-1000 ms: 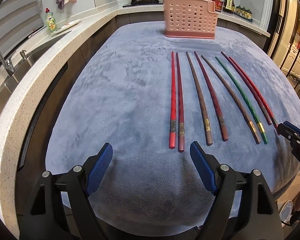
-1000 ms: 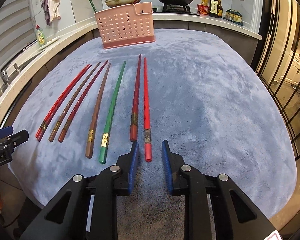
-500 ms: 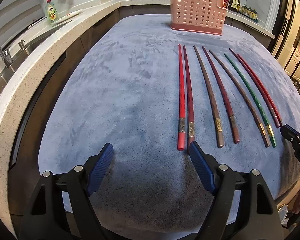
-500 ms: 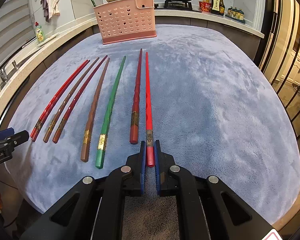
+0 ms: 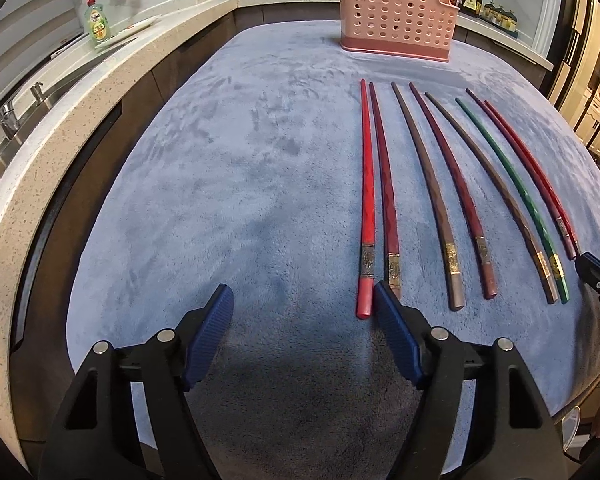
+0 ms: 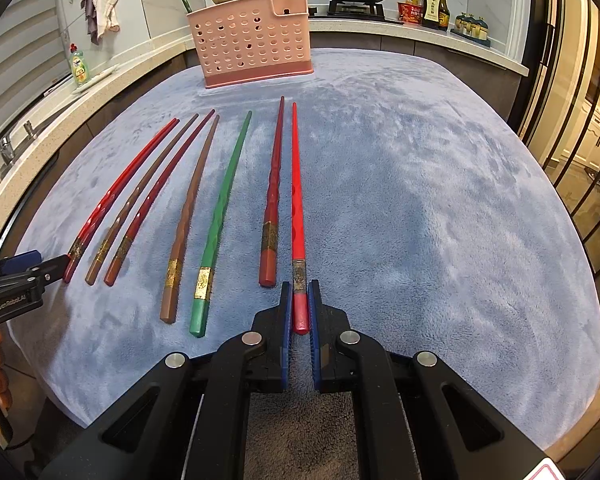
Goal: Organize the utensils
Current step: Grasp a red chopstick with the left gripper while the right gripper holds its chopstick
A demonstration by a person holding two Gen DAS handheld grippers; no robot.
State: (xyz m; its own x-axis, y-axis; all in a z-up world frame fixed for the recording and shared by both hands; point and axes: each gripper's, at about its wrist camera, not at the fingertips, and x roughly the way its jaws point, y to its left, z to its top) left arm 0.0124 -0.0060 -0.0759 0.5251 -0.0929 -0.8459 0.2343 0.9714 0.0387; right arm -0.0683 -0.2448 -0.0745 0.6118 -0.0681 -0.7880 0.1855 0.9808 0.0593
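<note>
Eight chopsticks lie side by side on the blue-grey fleece mat [image 6: 440,200], so the sorting has, by my judgement, barely begun. The pink perforated utensil holder [image 6: 256,40] stands at the top centre of the right wrist view, beyond the chopstick tips, with two chopsticks already poking out of it.

The right gripper [image 6: 299,300], at the lower centre of that view, has its jaws pressed against the butt of the bright red chopstick [image 6: 296,200], the rightmost of the row; the stick appears gripped but not yet lifted off the mat.

The left gripper [image 5: 304,300] hovers at the bottom of its own view with jaws spread wide and nothing between them, its right pad just beside the butts of the red pair [image 5: 367,200].

All eight are left to be carried to the holder.
</note>
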